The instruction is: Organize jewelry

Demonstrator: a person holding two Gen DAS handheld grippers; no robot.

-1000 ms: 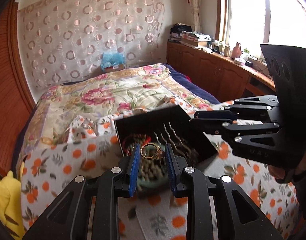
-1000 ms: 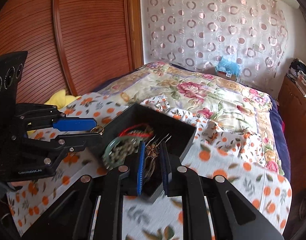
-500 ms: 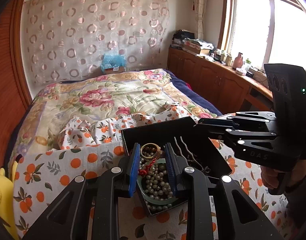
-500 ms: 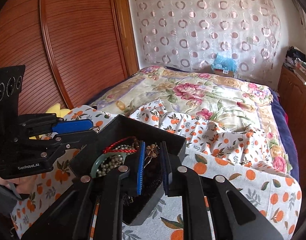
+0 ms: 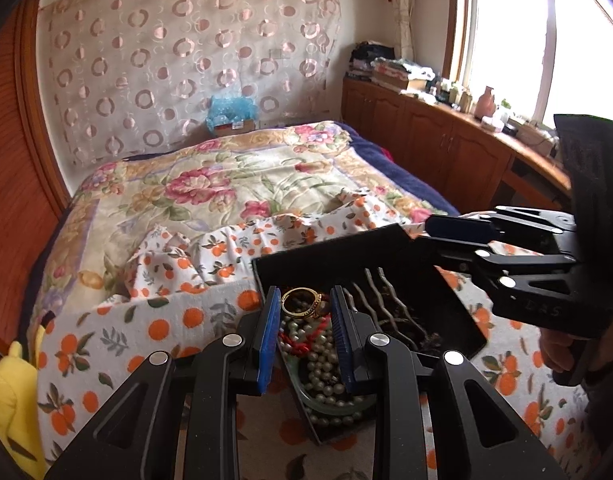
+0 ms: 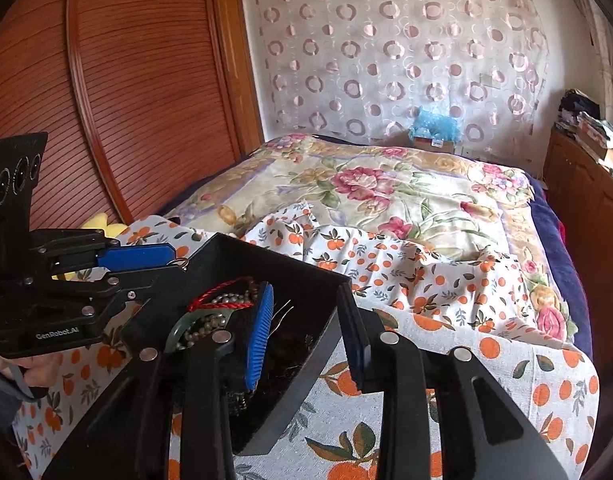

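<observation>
A black jewelry box [image 5: 334, 248] lies on the orange-print cloth. It holds pearl beads [image 5: 326, 364], a red cord, a green bangle and wavy hairpins [image 5: 386, 300]. My left gripper [image 5: 304, 300] hovers over the box's near left part, shut on a gold ring [image 5: 306, 313]. From the right wrist view the same box [image 6: 266, 256] fills the lower left. My right gripper [image 6: 305, 292] is opening its jaws astride the box's near wall, and no piece is pinched between the pads. It also shows at the box's far right corner [image 5: 430, 236]. The left gripper [image 6: 176, 264] reaches in from the left.
The cloth [image 5: 166, 320] covers the foot of a bed with a floral quilt [image 5: 226, 184]. A yellow plush toy [image 5: 10, 400] lies at the left edge beside a wooden wardrobe [image 6: 126, 100]. Wooden cabinets [image 5: 446, 148] run under the window on the right.
The right jaws have spread apart and the small flower-shaped piece they pinched is no longer between them. The left gripper still holds the ring over the box.
</observation>
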